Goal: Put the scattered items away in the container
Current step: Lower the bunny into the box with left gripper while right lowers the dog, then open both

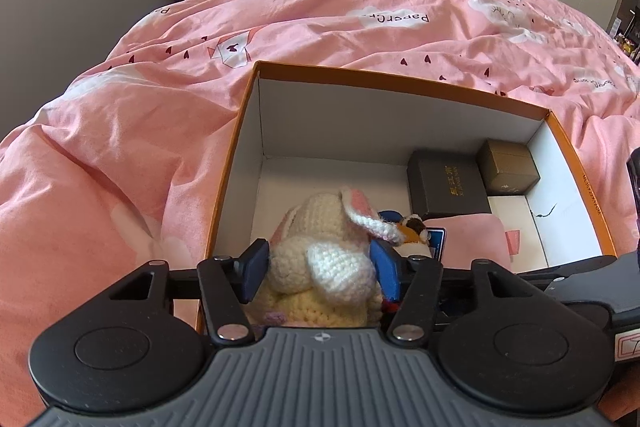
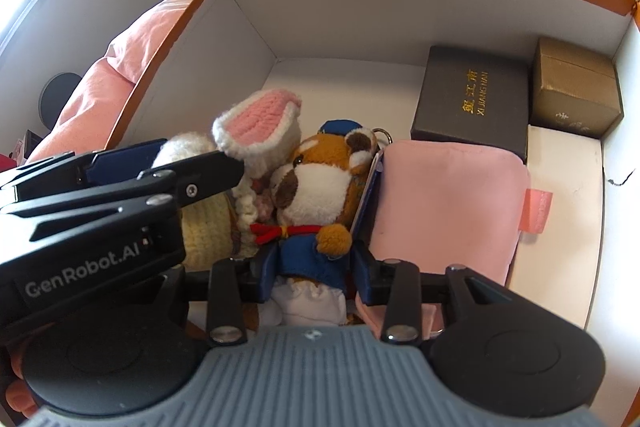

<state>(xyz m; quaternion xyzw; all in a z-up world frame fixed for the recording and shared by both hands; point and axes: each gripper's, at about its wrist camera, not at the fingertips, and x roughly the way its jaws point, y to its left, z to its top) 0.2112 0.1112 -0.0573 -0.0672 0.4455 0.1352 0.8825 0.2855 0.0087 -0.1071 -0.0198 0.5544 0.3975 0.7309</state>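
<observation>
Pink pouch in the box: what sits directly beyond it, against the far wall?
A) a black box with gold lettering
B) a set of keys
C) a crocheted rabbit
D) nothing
A: the black box with gold lettering stands just beyond the pink pouch, beside a gold box in the far corner.

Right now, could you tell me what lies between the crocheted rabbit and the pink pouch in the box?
The plush bear in blue, seen in the right wrist view.

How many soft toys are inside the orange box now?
2. The crocheted rabbit sits at the near left between the left gripper's fingers; the plush dog is right beside it, between the right gripper's fingers. Others may be hidden underneath.
</observation>
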